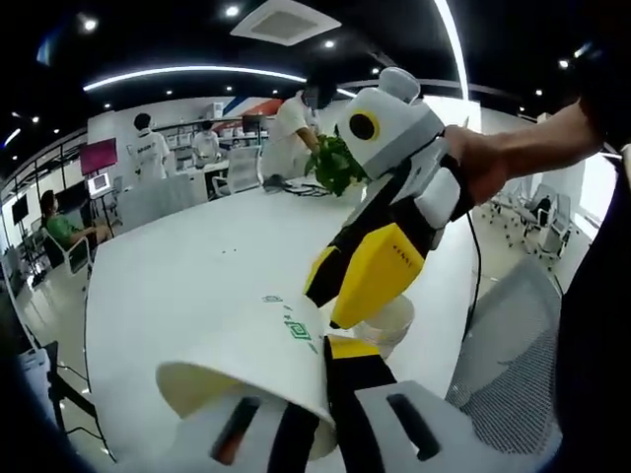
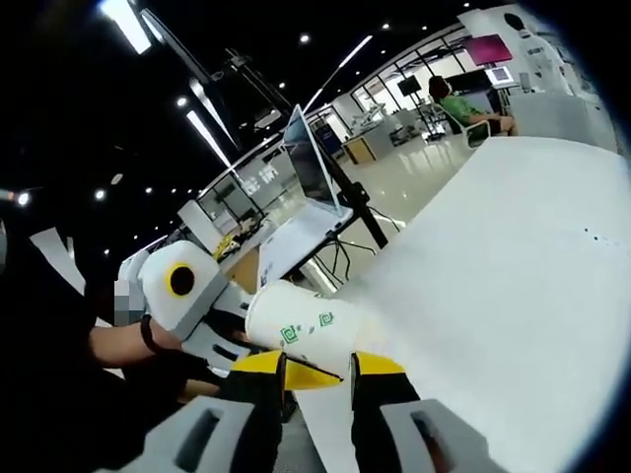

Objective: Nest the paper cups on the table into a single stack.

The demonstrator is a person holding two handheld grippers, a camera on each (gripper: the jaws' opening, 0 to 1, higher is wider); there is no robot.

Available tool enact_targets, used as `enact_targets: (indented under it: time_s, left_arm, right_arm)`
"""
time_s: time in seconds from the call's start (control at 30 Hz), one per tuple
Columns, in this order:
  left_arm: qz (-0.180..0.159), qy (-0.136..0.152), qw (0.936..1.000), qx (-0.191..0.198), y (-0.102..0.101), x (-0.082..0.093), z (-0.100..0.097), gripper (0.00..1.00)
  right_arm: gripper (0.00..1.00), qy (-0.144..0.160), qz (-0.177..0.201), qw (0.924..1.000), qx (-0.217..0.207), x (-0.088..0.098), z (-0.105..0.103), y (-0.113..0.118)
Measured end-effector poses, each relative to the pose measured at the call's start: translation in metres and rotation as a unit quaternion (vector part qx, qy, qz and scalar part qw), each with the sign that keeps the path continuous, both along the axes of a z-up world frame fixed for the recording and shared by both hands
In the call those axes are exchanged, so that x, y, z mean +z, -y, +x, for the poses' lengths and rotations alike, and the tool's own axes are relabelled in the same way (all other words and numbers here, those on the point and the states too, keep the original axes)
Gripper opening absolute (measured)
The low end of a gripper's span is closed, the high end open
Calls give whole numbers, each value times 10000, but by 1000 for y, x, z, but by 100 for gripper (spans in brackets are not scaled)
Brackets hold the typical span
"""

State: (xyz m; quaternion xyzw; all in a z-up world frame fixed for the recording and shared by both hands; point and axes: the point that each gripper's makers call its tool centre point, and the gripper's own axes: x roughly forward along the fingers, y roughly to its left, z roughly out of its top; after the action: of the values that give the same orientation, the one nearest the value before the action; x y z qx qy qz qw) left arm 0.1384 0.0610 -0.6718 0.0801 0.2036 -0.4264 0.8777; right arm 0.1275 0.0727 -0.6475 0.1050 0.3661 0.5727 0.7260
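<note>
In the left gripper view, the left hand-held gripper (image 1: 325,414) pinches a white paper cup with a green printed logo (image 1: 258,363) by its wall near the open rim, one jaw outside and the other seemingly inside the mouth. The cup lies tilted, its long axis running from the wide rim just at the jaws up and away to the narrower base, which points toward the right hand-held gripper (image 1: 367,296). That yellow-and-white gripper reaches in from the upper right and comes down just beyond the cup's base; under its tip sits a second white paper cup (image 1: 386,323), though whether the jaws are closed on it I cannot tell from here. In the right gripper view, the right hand-held gripper (image 2: 317,379) has its jaws drawn close together around the near end of a white cup with green marks (image 2: 308,325), which lies nearly crosswise, stretching to the left toward the other gripper. Both cups hang above the white table (image 1: 177,266), and nesting likely depends on lining their axes up, base into mouth.
</note>
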Motion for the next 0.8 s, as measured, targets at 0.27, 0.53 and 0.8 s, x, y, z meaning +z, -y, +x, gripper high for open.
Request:
enact_targets:
  time_s: [0.27,0.53,0.8]
  left_arm:
    - [83,1,9999,-67,0,3,-3,0]
    - [545,-12,9972,-518,6,0,-8,0]
    - [847,-19,9921,-930,22,-4,-9,0]
  right_arm:
    - [24,45,3,9999,-130,2,1,8]
    - [25,323,-204,9981,-493,3,11,42]
    - [33,580,-387,9947,-754,1,7,74]
